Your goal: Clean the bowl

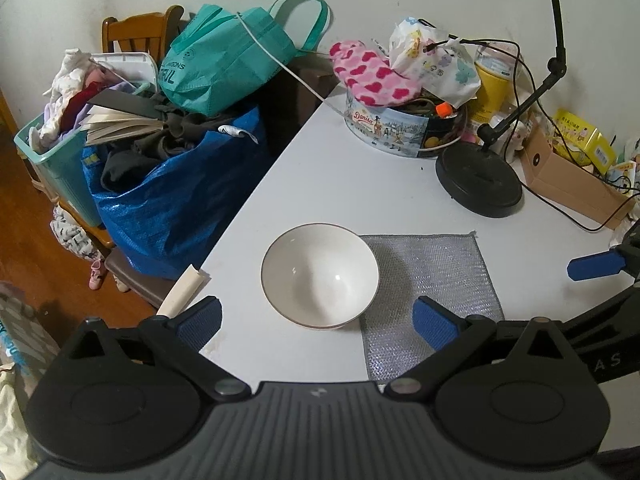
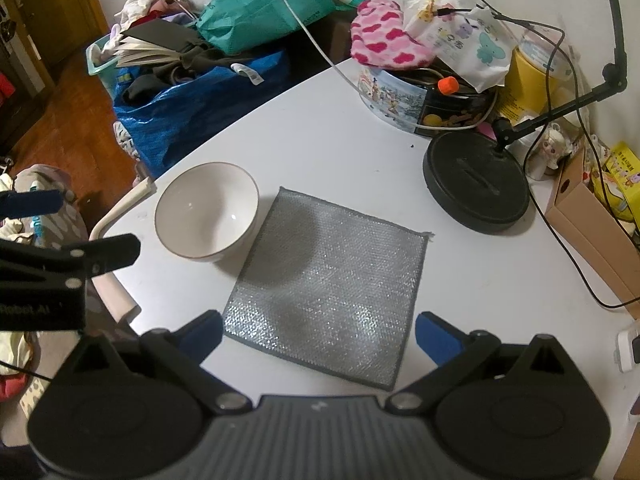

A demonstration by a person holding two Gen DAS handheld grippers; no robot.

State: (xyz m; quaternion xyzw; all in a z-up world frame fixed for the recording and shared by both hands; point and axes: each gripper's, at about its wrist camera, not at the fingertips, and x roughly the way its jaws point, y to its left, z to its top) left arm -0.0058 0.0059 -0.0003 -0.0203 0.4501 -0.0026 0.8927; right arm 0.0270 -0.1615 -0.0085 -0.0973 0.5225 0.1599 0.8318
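Note:
A white empty bowl (image 1: 320, 276) stands upright on the white table (image 1: 340, 188), near its left edge. A grey mesh cleaning cloth (image 1: 432, 292) lies flat just right of the bowl, touching its base. My left gripper (image 1: 318, 322) is open and empty, above and just short of the bowl. In the right wrist view the bowl (image 2: 206, 216) is at the left and the cloth (image 2: 332, 284) lies in the centre. My right gripper (image 2: 320, 336) is open and empty, hovering over the cloth's near edge. The left gripper's fingers (image 2: 32, 204) show at the left edge.
A black round lamp base (image 1: 480, 184) with cables stands behind the cloth. A cookie tin (image 1: 400, 128) piled with clutter, a yellow container and a cardboard box (image 1: 568, 176) line the back. A blue bag (image 1: 172, 204) and a basket stand left of the table.

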